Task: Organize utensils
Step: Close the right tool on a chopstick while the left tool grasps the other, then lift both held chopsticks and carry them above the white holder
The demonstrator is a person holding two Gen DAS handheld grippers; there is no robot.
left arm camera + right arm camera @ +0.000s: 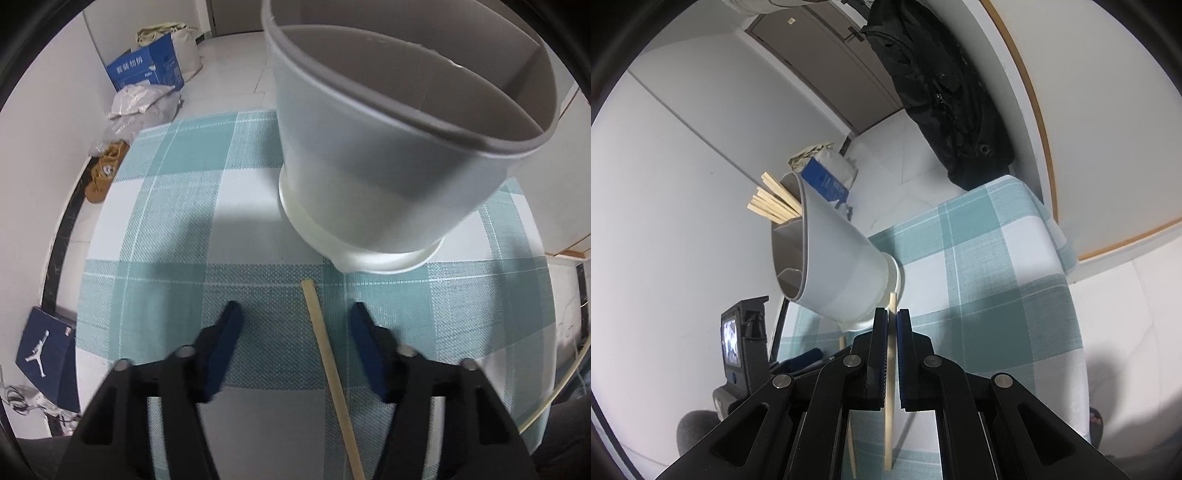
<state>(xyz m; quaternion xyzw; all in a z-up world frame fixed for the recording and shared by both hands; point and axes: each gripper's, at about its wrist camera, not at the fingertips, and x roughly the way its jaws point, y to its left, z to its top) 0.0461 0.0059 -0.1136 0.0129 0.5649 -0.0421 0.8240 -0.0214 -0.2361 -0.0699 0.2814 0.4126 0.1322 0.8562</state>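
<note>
A grey utensil holder (369, 166) with an inner divider and a white base stands on the teal-checked tablecloth (166, 221). My left gripper (295, 314) points down at the cloth just in front of it, open. A wooden chopstick (325, 362) lies on the cloth between its blue pads, nearer the right one, and neither pad touches it. In the right wrist view the holder (842, 266) has several chopsticks (772, 203) sticking out of its far compartment. My right gripper (892, 314) is shut on another chopstick (891, 369), whose tip reaches towards the holder's base.
The left hand-held gripper's body with a small screen (733, 343) is at the left. A loose chopstick (851, 443) lies on the cloth (979, 258). On the floor are a blue box (147, 70), plastic bags (140, 103), shoes (103, 173) and a dark blue bag (48, 354). Black clothing (942, 92) hangs beyond the table.
</note>
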